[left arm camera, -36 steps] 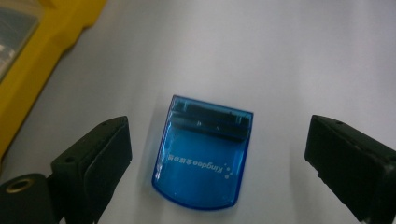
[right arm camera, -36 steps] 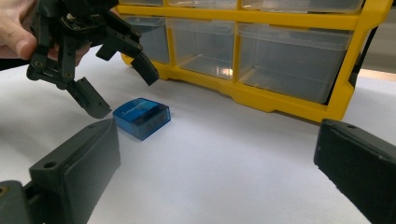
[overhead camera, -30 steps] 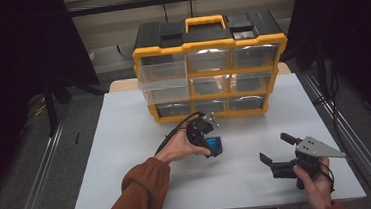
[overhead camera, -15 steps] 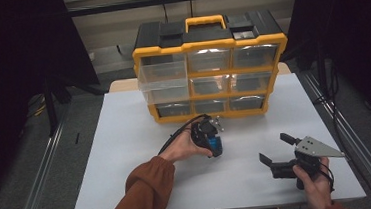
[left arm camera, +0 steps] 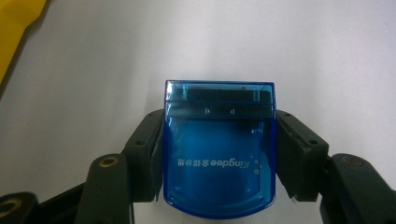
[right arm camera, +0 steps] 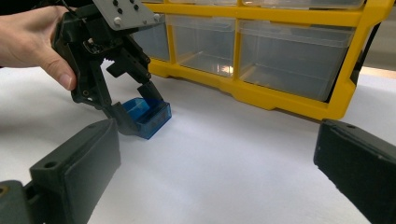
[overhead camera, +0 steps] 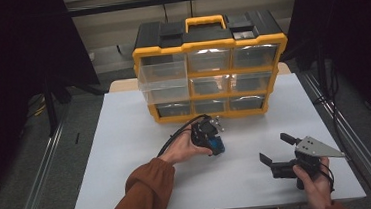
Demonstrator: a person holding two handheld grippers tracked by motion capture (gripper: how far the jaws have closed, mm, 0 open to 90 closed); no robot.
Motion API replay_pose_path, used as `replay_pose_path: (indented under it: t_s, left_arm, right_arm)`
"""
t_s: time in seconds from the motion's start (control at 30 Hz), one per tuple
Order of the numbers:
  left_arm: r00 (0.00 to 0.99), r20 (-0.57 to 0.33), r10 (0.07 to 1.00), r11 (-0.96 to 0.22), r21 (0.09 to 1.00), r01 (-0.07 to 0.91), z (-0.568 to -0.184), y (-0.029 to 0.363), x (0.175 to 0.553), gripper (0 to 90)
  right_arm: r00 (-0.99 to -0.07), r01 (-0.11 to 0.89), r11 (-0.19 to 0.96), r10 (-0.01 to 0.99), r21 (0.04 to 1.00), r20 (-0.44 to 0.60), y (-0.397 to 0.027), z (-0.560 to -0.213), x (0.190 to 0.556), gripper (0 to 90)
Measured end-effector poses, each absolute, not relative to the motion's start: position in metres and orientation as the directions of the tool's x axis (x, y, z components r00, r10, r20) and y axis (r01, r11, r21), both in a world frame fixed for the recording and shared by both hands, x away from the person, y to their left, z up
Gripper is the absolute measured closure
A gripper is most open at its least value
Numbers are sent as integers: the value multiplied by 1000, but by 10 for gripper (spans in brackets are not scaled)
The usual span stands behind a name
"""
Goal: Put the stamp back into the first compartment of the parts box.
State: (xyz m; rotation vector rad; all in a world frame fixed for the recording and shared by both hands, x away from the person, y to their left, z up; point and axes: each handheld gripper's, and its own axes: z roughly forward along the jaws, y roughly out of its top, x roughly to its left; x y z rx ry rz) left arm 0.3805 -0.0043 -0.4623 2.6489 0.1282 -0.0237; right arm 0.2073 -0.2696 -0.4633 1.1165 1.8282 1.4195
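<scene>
The left gripper (overhead camera: 217, 143) has just been closing and now clamps the blue box (left arm camera: 218, 154) across its width, just before the organizer (overhead camera: 210, 65); right gripper (overhead camera: 278, 160) gapes, farther off.

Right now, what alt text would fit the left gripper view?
A translucent blue plastic box printed Kingdee sits clamped between the black jaws of the left tool, resting on the white table.

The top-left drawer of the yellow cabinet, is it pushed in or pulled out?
Pulled out: the top-left drawer juts forward past the yellow cabinet front, unlike its flush neighbours.
</scene>
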Motion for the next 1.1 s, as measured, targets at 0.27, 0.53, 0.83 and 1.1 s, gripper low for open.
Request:
replay_pose_path:
  t_s: [0.27, 0.53, 0.83, 1.1]
  left_arm:
    - [985, -88, 146, -831, 529, 170, -465, 3, 381, 414]
    - [978, -116, 173, -774, 598, 208, -460, 14, 378, 414]
    - [979, -106, 172, -729, 655, 199, -444, 27, 368, 414]
    - [980, -103, 169, -664, 723, 190, -432, 39, 354, 414]
  right_arm:
    - [-488, 274, 81, 870, 958, 66, -271, -463, 207, 5]
    - [-489, 269, 90, 870, 959, 56, -270, -463, 207, 5]
    - [-485, 272, 81, 872, 959, 64, -271, -463, 207, 5]
    - [-474, 271, 78, 878, 959, 63, -271, -464, 207, 6]
